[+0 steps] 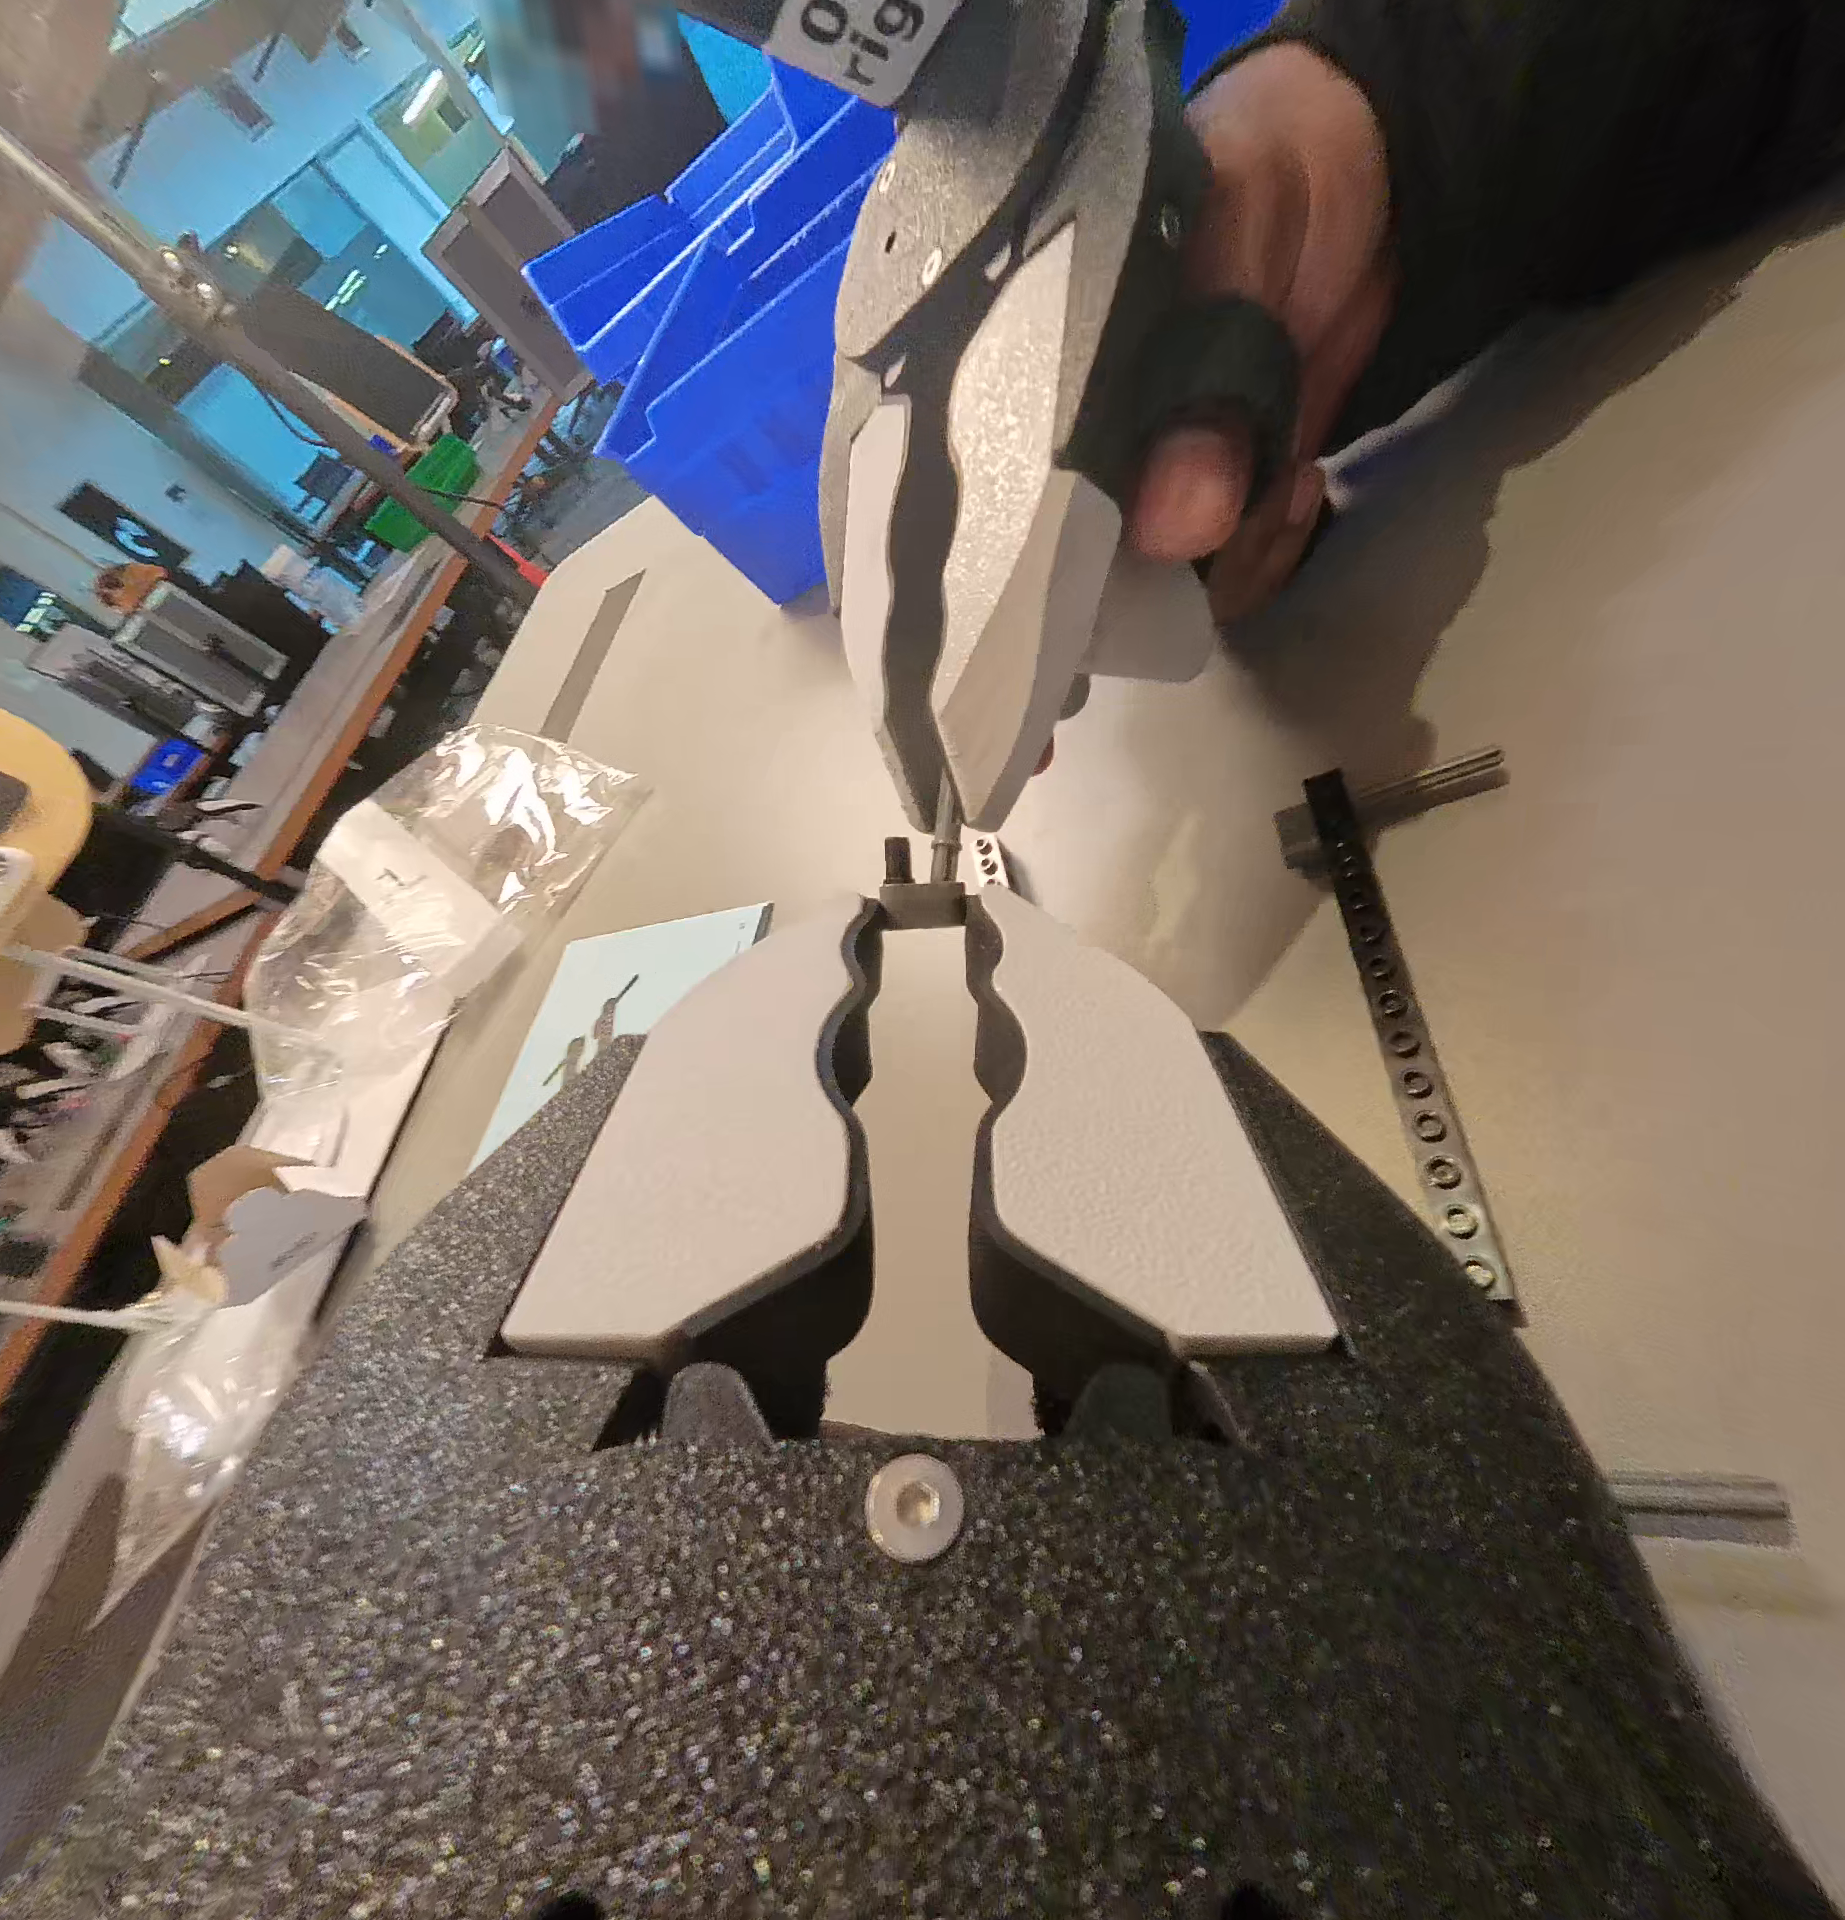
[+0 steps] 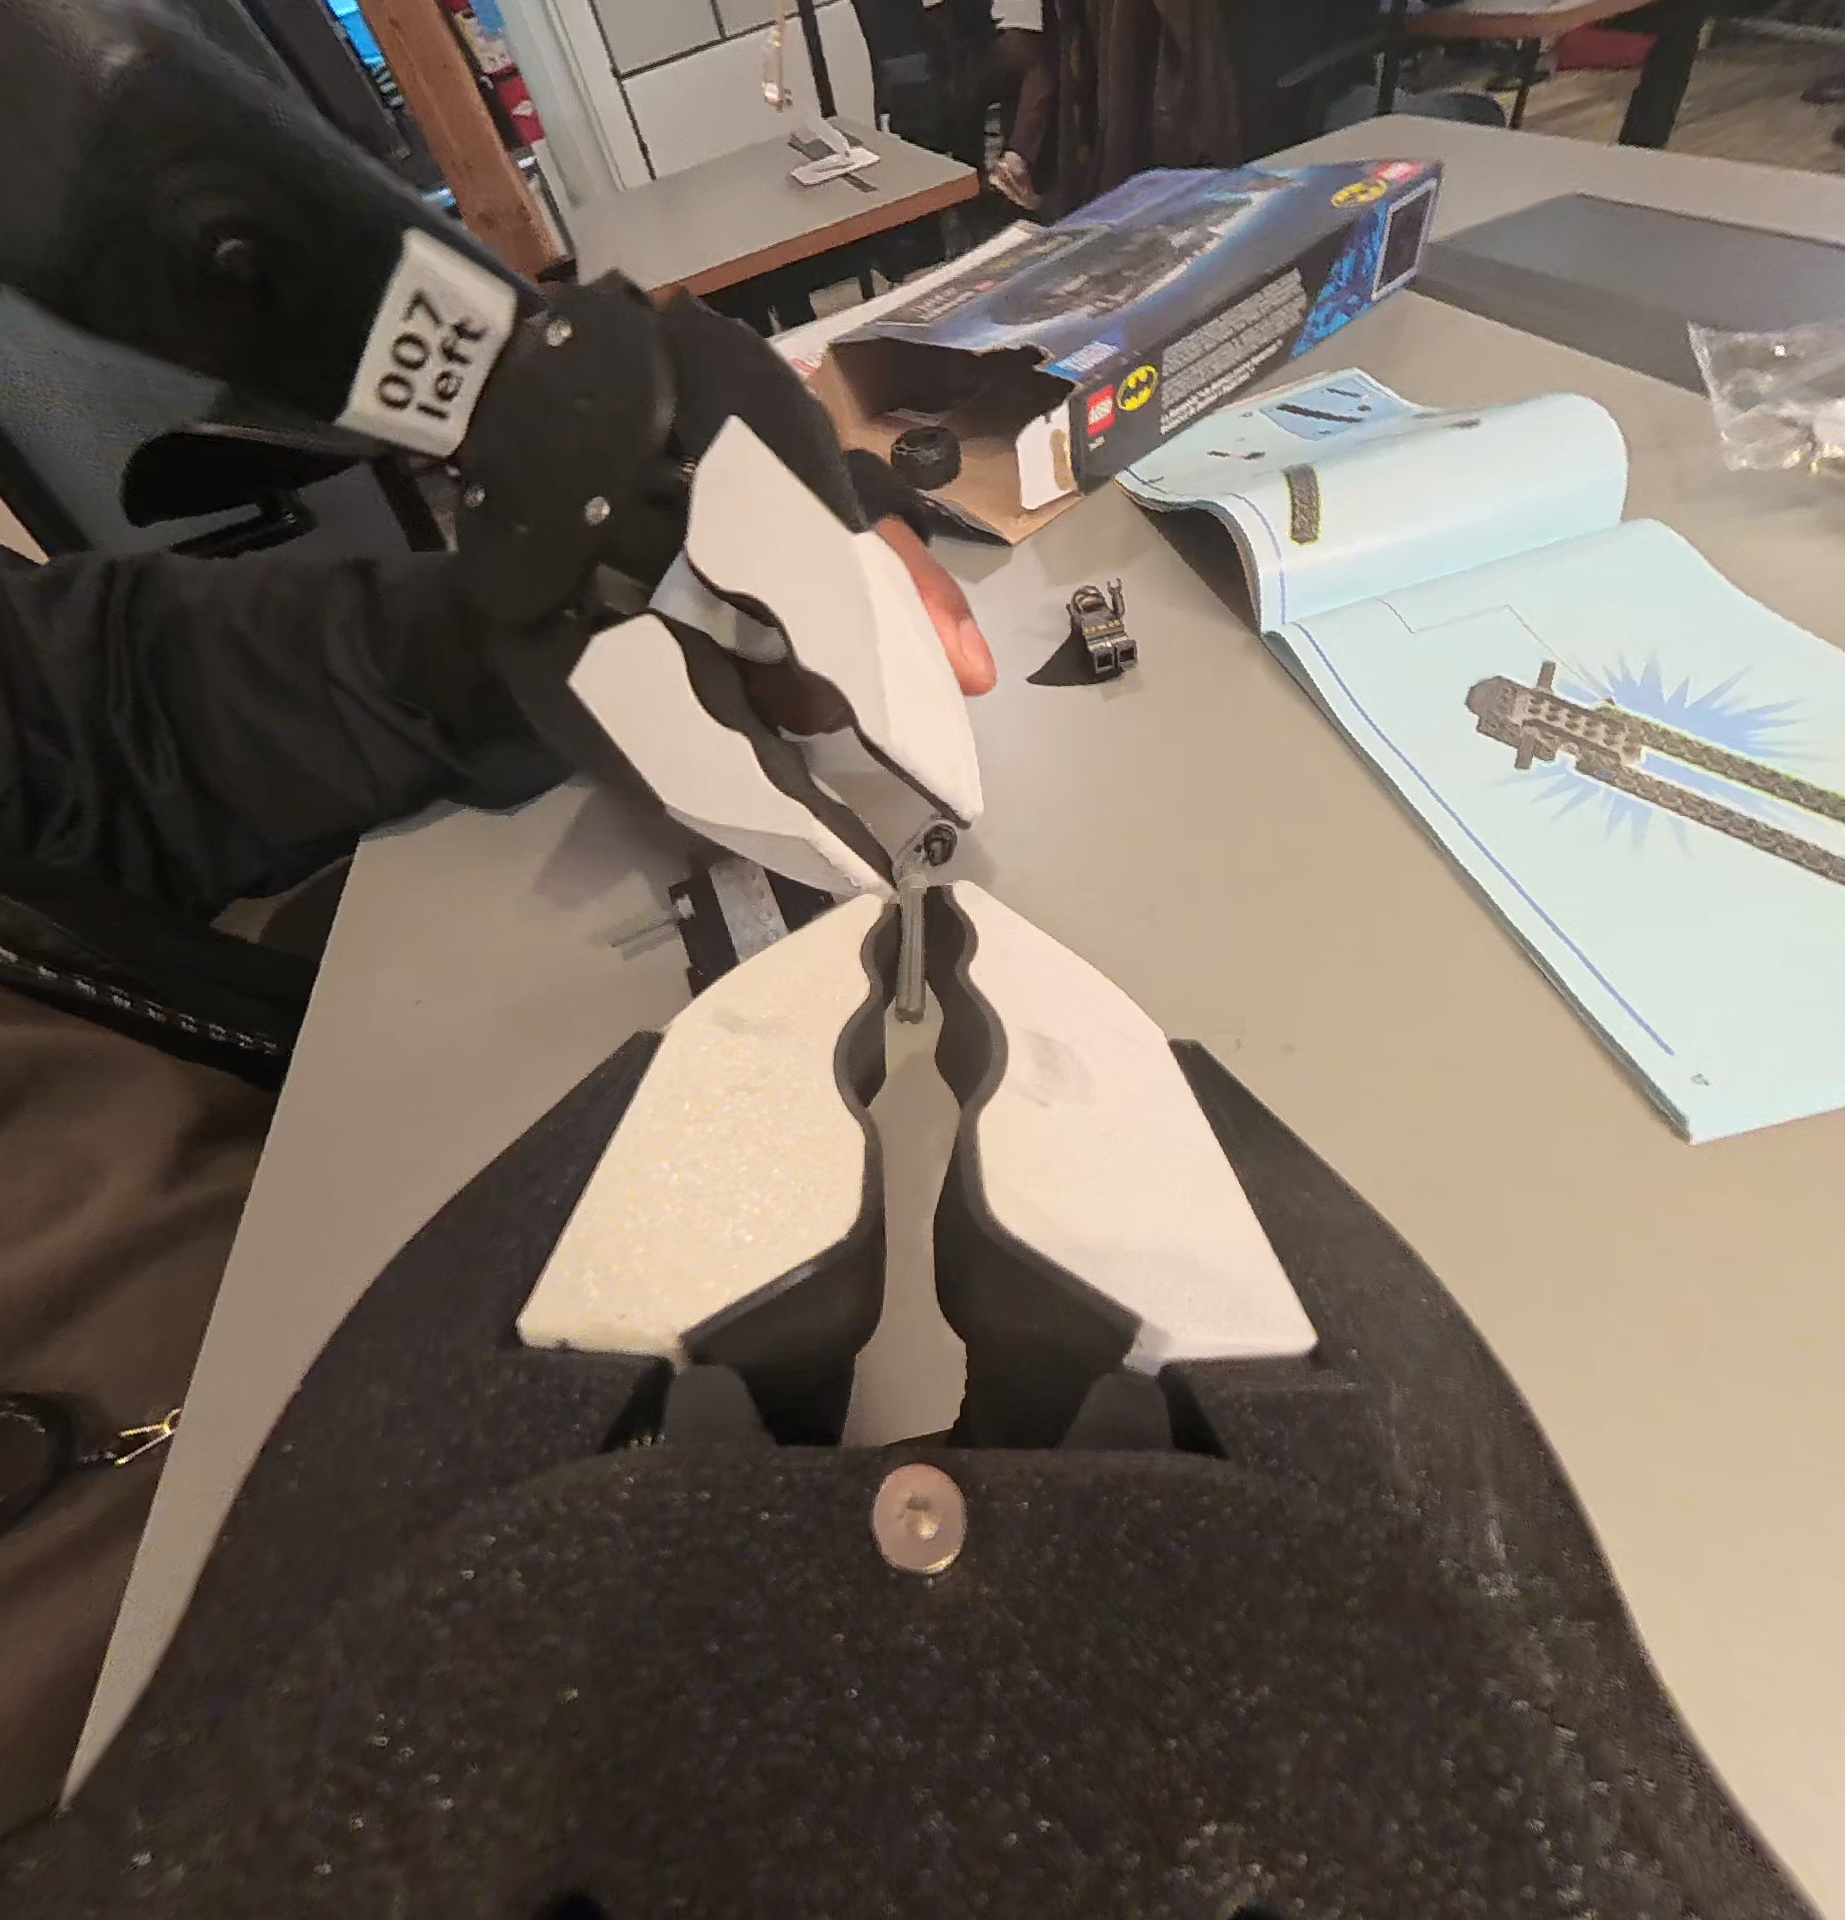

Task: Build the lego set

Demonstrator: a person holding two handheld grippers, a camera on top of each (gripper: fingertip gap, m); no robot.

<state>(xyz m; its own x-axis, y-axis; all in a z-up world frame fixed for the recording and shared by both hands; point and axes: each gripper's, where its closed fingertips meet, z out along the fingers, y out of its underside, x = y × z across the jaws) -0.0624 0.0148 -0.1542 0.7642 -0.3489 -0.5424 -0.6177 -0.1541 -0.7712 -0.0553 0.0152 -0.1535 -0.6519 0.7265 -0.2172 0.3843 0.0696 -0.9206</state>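
Gripped between the nearly closed fingers of the right gripper (image 2: 916, 914) is a thin grey axle (image 2: 913, 966), its long axis running along the fingers and pointing away from the camera. Its far end meets a small dark grey connector piece (image 1: 923, 902), which is clamped by the narrowly parted left gripper (image 1: 923, 909) above the grey table (image 2: 1261, 935).

Booklet (image 2: 1583, 790) and plastic bag (image 2: 1801, 405) cut at right edge

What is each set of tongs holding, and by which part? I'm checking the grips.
Left tongs clamp a small dark grey block by its sides; right tongs pinch a thin grey rod along its shaft.
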